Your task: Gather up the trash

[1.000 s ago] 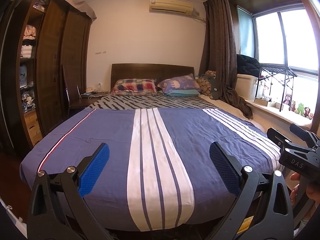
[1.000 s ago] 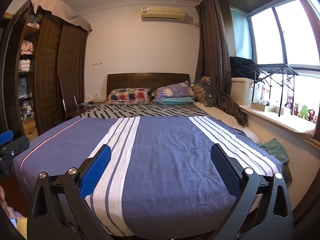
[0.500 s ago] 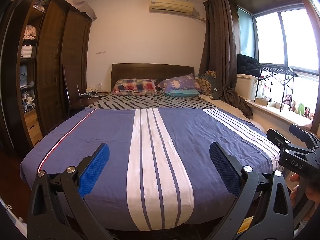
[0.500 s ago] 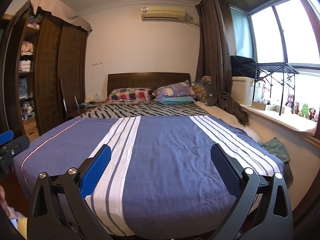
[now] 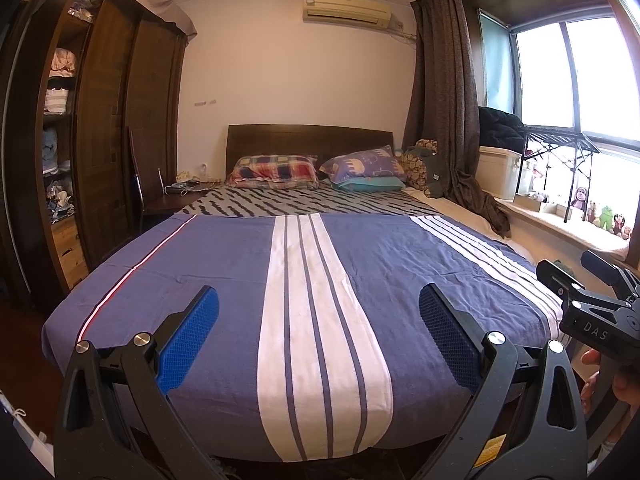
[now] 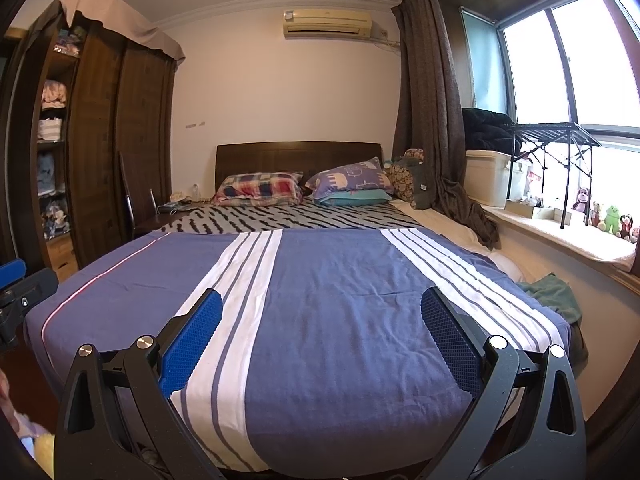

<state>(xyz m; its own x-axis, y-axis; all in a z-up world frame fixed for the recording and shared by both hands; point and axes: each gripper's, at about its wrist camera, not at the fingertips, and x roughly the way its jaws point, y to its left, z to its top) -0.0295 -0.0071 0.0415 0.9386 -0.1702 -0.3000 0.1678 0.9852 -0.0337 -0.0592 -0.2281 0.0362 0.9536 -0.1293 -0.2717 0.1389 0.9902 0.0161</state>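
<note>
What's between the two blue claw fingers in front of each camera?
Only the striped blue blanket. In both wrist views, the left claw and right claw are wide open and hold nothing; no trash shows there.

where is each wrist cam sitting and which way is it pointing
Left wrist: on the left gripper at the bed's foot, facing the headboard; jaws open, right gripper and hand at the right edge.
Right wrist: on the right gripper, same heading, set further right; jaws open, left gripper at the left edge.
Shared: striped blue bedspread, plaid pillow, window.
</note>
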